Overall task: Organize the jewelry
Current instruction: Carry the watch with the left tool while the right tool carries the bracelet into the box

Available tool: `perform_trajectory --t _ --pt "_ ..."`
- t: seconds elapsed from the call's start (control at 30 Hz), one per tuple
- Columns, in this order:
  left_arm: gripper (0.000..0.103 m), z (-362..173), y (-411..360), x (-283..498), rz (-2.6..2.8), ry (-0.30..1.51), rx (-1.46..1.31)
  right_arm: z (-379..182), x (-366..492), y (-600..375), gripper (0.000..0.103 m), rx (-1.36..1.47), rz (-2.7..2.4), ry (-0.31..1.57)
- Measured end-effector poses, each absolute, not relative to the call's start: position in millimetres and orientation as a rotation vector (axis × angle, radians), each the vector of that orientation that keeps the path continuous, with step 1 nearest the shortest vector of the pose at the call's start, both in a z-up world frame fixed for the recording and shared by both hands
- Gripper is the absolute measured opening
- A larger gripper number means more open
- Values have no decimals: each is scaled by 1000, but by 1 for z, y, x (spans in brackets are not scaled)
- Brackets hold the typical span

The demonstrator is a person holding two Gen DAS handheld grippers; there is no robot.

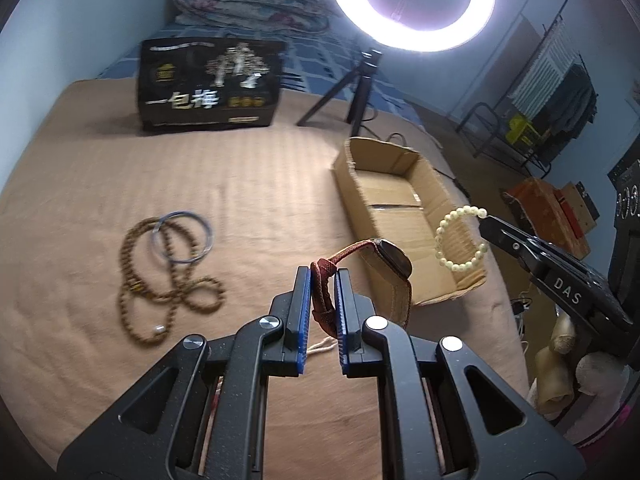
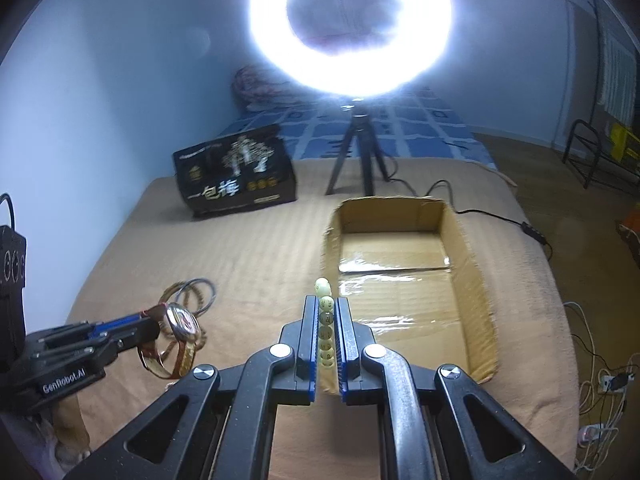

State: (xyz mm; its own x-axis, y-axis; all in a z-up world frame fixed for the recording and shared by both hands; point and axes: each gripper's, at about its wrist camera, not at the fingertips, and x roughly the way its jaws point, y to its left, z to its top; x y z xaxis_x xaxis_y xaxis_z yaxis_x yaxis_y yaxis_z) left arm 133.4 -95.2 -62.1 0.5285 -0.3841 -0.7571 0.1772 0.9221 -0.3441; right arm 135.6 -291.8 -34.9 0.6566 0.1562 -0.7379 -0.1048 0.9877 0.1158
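Observation:
My left gripper (image 1: 323, 276) is shut on the brown strap of a wristwatch (image 1: 394, 261), which hangs in the air just left of an open cardboard box (image 1: 352, 168). In the right wrist view the same watch (image 2: 182, 322) dangles from the left gripper (image 2: 150, 324) at lower left. My right gripper (image 2: 326, 304) is shut on a pale bead bracelet (image 2: 326, 320), held edge-on before the cardboard box (image 2: 464, 240). The left wrist view shows that bracelet (image 1: 460, 240) hanging over the box's near end from the right gripper (image 1: 486, 219). A brown bead necklace (image 1: 168, 280) and a thin bangle (image 1: 184, 236) lie on the tan blanket.
A black printed carton (image 1: 208, 80) stands at the back of the blanket (image 1: 240, 184). A ring light (image 1: 412, 4) on a small tripod (image 1: 352, 92) stands behind the box, its cable (image 2: 480, 212) trailing right. Racks and clutter sit on the floor at right.

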Motion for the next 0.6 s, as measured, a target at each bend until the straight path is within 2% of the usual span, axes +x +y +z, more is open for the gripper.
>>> perform_trajectory --t 0.6 --pt "10 -94 -181 181 -439 1019 -235 -65 167 -365 5 110 8 907"
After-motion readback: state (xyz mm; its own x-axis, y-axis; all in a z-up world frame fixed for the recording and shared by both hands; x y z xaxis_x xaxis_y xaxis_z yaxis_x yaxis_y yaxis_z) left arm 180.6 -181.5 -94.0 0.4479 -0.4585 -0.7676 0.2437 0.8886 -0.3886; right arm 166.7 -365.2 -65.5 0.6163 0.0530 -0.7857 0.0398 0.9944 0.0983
